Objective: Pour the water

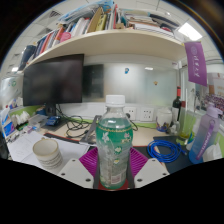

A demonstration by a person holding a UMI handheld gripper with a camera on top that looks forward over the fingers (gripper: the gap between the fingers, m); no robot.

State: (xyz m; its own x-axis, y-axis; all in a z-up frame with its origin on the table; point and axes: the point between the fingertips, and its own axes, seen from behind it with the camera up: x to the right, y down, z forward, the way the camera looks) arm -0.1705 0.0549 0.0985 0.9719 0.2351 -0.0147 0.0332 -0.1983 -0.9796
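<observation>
Clear water bottle (114, 140) upright between the tool (113, 172) fingers, pads apparently clamped against its sides.

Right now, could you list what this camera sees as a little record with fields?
held item: clear water bottle with white cap, upright
gripper: gripper shut on the bottle, pink pads against its sides
beside fingers: white bowl on one side, coiled blue cable on the other
beyond: dark monitor on the desk
above: shelf of books
</observation>
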